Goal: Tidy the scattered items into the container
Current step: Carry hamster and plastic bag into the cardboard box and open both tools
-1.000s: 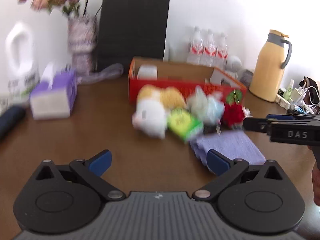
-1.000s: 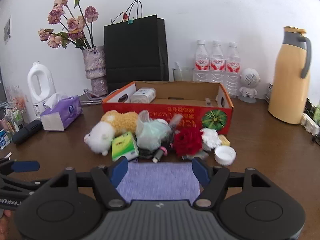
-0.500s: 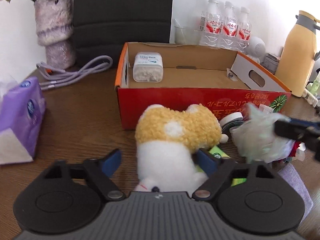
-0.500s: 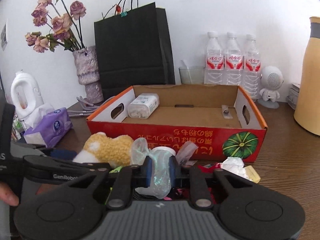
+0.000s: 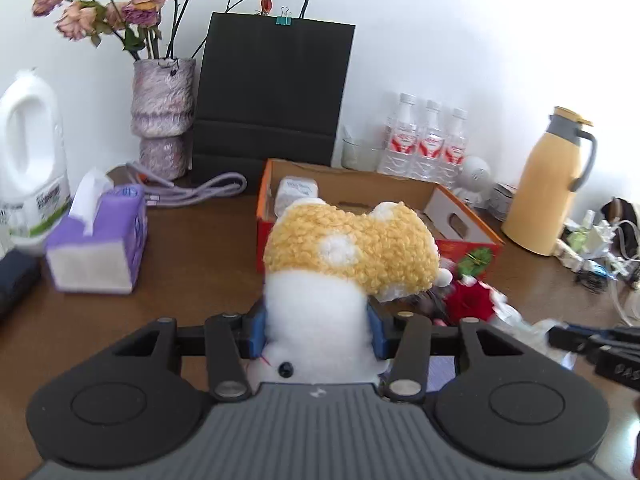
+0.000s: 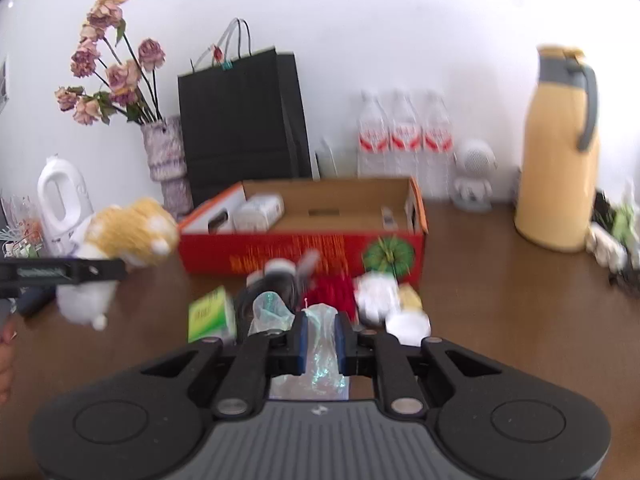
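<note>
A plush hamster [image 5: 344, 264] is pinched by the left gripper [image 5: 316, 330], a plastic bag [image 6: 320, 336] by the right gripper [image 6: 320, 338]; both must next be carried over the far cardboard box [image 6: 320, 216].

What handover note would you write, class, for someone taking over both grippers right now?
Left gripper: shut on the plush toy, lifted off the table.
Right gripper: shut on the clear plastic bag.
Red cardboard box: holds only a white container; neither held item is in yet.
Left: green packet, red flower, white lid, other small bits in front of the box.
</note>
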Tool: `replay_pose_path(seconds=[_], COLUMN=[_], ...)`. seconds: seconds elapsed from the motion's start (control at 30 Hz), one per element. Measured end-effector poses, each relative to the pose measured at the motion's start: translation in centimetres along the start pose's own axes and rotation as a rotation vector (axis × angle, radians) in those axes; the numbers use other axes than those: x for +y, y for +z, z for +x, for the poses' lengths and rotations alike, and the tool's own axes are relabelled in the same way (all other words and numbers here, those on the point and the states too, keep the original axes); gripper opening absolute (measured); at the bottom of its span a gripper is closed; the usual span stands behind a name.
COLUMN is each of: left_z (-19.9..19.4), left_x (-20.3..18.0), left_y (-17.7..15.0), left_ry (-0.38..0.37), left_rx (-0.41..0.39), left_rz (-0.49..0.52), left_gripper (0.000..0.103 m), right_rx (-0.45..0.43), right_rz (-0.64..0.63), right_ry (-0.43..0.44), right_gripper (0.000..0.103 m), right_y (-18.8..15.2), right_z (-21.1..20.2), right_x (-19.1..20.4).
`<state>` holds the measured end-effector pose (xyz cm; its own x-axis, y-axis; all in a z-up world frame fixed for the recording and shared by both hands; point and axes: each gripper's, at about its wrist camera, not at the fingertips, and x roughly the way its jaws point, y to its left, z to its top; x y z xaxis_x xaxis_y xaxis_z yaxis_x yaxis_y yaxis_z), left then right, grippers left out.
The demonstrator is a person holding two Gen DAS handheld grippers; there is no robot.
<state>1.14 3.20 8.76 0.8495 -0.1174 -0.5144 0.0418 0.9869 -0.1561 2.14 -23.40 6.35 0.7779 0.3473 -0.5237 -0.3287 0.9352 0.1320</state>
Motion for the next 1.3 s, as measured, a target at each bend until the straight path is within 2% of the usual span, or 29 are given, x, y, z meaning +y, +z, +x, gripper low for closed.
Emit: replay_pose_path(seconds=[0.1, 0.13, 0.17, 0.2, 0.3, 0.4, 0.5, 0.53, 0.63, 0.7, 0.77, 0.9, 0.93, 1.0, 1.1, 1.2, 1.3], left_z=[-2.1, -2.5, -2.7, -2.7, -2.4, -2.7, -3.1, -3.2, -3.2, -3.0, -2.8, -2.3, -2.2, -2.0, -2.6, -3.7, -4.0], left_x=[-0.7, -0.8, -1.0, -1.1, -1.8, -2.3, -2.4, -2.4, -2.0, -1.9, -1.8, -1.9, -1.9, -2.1, -2.4, -3.6, -4.1], left_y=[-2.9, -3.7, -4.4, -5.1, -6.3, -6.7, -6.8, -6.9, -7.2, -7.4, -7.6, -7.7, -7.8, -7.7, -7.3, -6.7, -6.4], left_ry=[-0.038, -0.044, -0.049, -0.052, -0.047, -0.04, -0.04, -0.037, -0.028, -0.023, -0.023, -0.03, -0.028, -0.026, -0.018, 0.045, 0.046], left_rx=[0.04, 0.056, 0.074, 0.092, 0.132, 0.129, 0.118, 0.119, 0.128, 0.138, 0.143, 0.152, 0.155, 0.156, 0.121, 0.029, -0.009], left_rz=[-0.025, -0.035, -0.043, -0.045, -0.018, -0.001, 0.006, 0.006, -0.004, -0.011, -0.013, -0.007, -0.005, 0.0, -0.004, 0.046, 0.036], left_gripper=[0.049, 0.049, 0.049, 0.049, 0.049, 0.049, 0.049, 0.049, 0.049, 0.049, 0.049, 0.049, 0.049, 0.049, 0.049, 0.049, 0.049], right_rx=[0.045, 0.058, 0.063, 0.063, 0.07, 0.069, 0.065, 0.058, 0.044, 0.049, 0.074, 0.129, 0.155, 0.159, 0.118, 0.003, -0.115], right_rz=[-0.031, -0.04, -0.041, -0.043, -0.045, -0.053, -0.068, -0.072, -0.08, -0.088, -0.094, -0.092, -0.095, -0.09, -0.086, -0.089, -0.085], right_ry=[-0.002, -0.006, -0.013, -0.02, -0.022, 0.0, 0.023, 0.028, 0.077, 0.099, 0.101, 0.102, 0.104, 0.098, 0.076, 0.033, -0.01], right_gripper=[0.019, 0.026, 0.038, 0.041, 0.043, 0.043, 0.054, 0.061, 0.063, 0.059, 0.033, 0.018, 0.009, 0.007, 0.006, 0.006, 0.006], right_y=[-2.8, -3.5, -4.1, -4.6, -5.1, -5.0, -4.8, -4.7, -4.5, -4.5, -4.6, -5.4, -5.7, -6.1, -5.5, -4.1, -3.4], right_z=[-2.1, -2.7, -3.1, -3.5, -3.6, -3.1, -2.6, -2.5, -2.1, -1.7, -0.9, 0.6, 1.1, 1.2, 0.1, -2.1, -3.9], right_x=[0.2, 0.3, 0.4, 0.6, 1.0, 1.6, 2.6, 2.9, 3.7, 4.1, 4.5, 4.5, 4.6, 4.6, 4.7, 4.4, 3.9])
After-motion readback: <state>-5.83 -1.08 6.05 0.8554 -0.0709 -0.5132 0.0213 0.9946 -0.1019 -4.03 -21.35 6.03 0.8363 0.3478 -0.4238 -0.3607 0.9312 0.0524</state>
